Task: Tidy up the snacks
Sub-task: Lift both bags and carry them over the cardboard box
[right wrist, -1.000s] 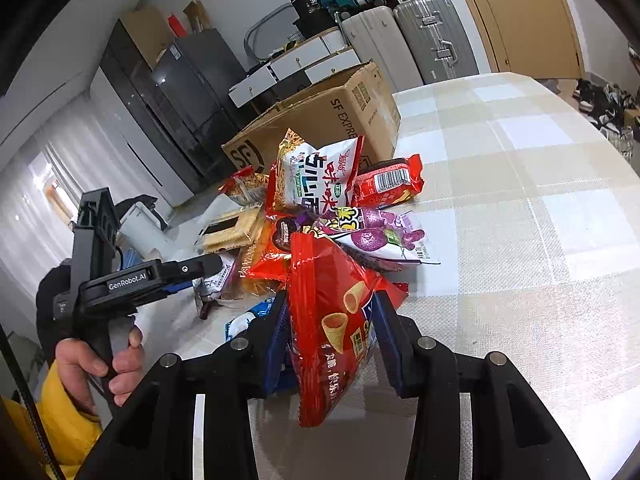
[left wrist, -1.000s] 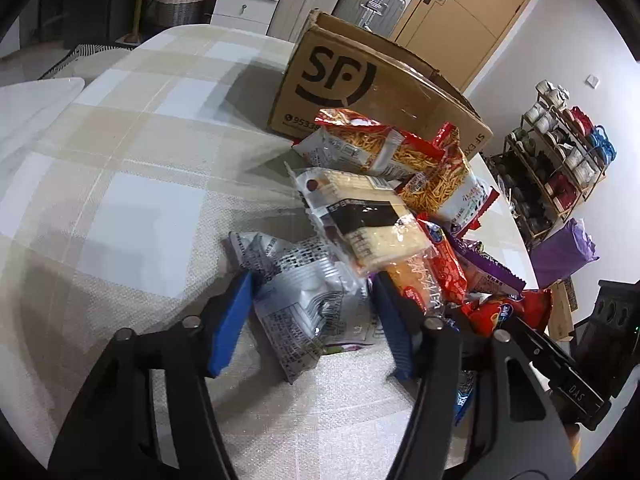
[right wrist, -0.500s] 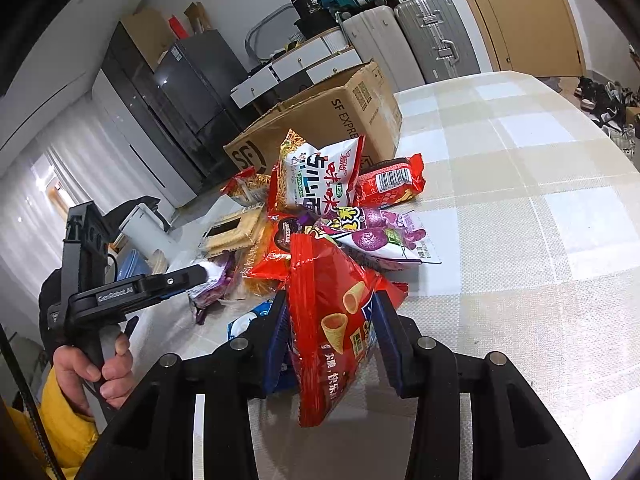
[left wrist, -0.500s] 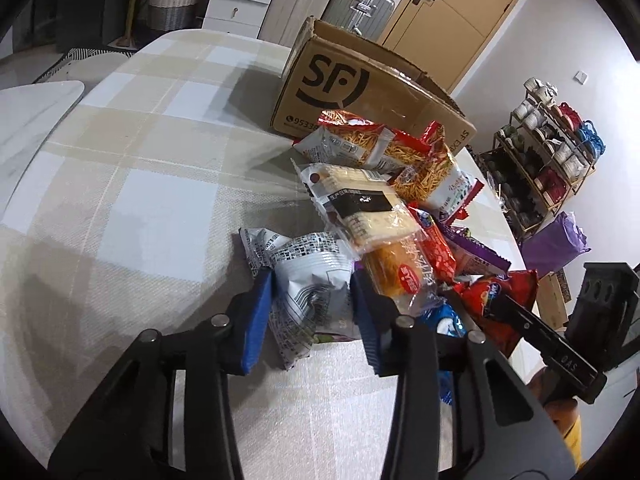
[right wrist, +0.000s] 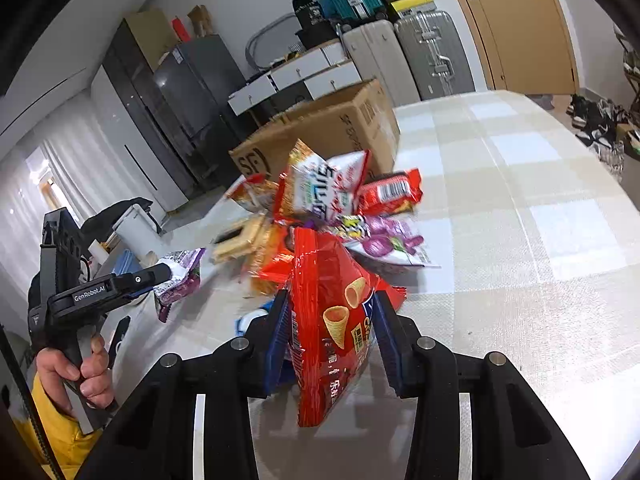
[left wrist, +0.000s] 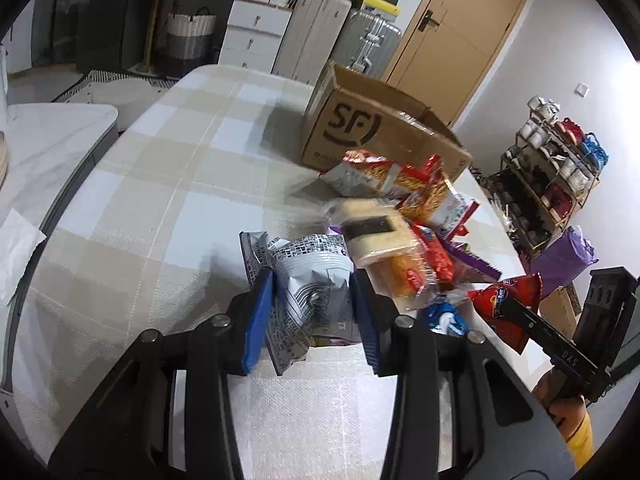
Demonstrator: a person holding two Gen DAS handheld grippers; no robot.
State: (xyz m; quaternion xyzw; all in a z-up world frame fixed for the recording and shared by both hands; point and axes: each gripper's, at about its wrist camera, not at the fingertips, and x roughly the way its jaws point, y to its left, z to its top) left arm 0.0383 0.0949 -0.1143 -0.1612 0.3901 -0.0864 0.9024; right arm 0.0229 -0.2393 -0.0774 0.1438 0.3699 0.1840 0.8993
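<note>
A heap of snack packets (left wrist: 400, 216) lies on the checked tablecloth in front of an open cardboard box (left wrist: 372, 132). My left gripper (left wrist: 312, 300) is shut on a silver and purple packet (left wrist: 308, 280), lifted off the cloth at the heap's left edge. From the right wrist view that packet (right wrist: 180, 276) hangs from the left gripper (right wrist: 160, 274), clear of the table. My right gripper (right wrist: 330, 328) is shut on a red bag of cone snacks (right wrist: 332, 320), held upright beside the heap (right wrist: 332, 208). The box (right wrist: 320, 136) stands behind the heap.
A grey side table (left wrist: 48, 148) stands left of the main table. Suitcases (left wrist: 352, 36) and white drawers (left wrist: 248, 28) line the back wall beside a wooden door (left wrist: 452, 36). A shelf of cups (left wrist: 552, 168) stands at the right. A hand in a yellow sleeve (right wrist: 76, 372) holds the left gripper.
My left gripper closed on the silver and purple packet, then lifted it and drew it back away from the heap. The right gripper kept still with its red bag.
</note>
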